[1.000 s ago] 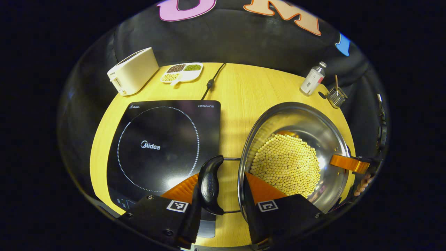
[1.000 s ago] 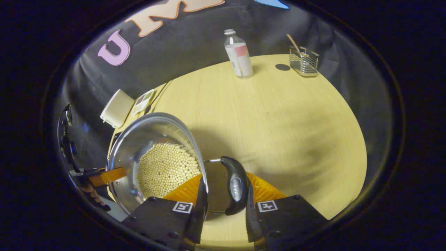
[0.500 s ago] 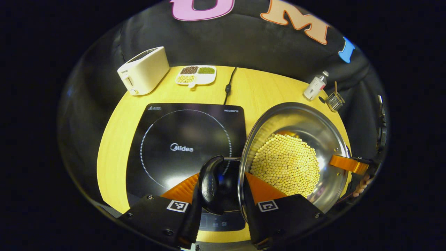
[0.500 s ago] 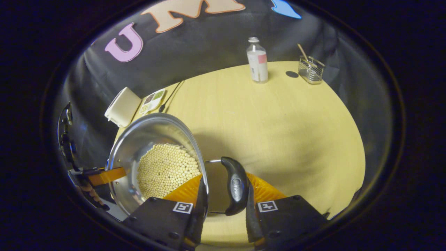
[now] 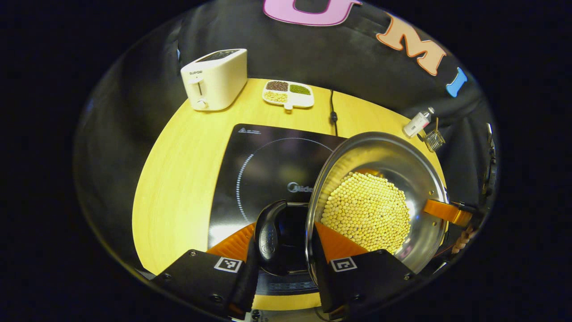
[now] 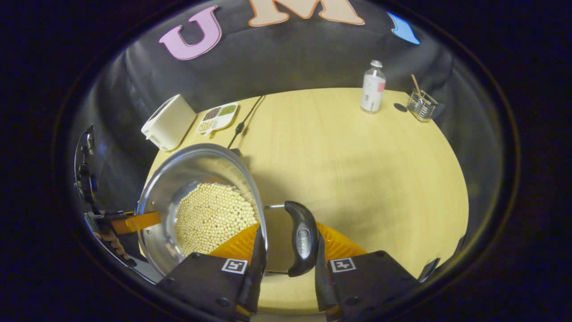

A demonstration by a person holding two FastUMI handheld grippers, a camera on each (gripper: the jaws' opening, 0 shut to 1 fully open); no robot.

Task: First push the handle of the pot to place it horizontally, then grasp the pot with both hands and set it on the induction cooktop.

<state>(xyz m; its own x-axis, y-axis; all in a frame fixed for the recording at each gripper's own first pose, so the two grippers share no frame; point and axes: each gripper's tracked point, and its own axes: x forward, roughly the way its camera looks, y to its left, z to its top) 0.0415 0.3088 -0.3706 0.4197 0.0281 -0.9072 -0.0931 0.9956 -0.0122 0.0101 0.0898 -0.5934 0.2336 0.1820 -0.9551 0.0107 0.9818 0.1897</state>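
Pot (image 5: 375,197), steel, loaded with pale round beans (image 5: 366,210); carried over the near right part of the induction cooktop (image 5: 268,165).
Handling, by judgement: rigid and smooth-walled, probably heavy for its size with the loose fill, which would roll or spill if the rim tips; the black side handles are the places to hold it. Left gripper (image 5: 286,261): jaws stand to either side of the left handle (image 5: 270,235), with the pot wall just beside the inner jaw; whether both press on the handle cannot be told. Right gripper (image 6: 286,264): the same at the right handle (image 6: 303,237), contact also unclear. Elsewhere on the surface (image 6: 357,156): toaster (image 5: 214,78), divided dish (image 5: 288,94), bottle (image 6: 373,87), wire basket (image 6: 421,105).
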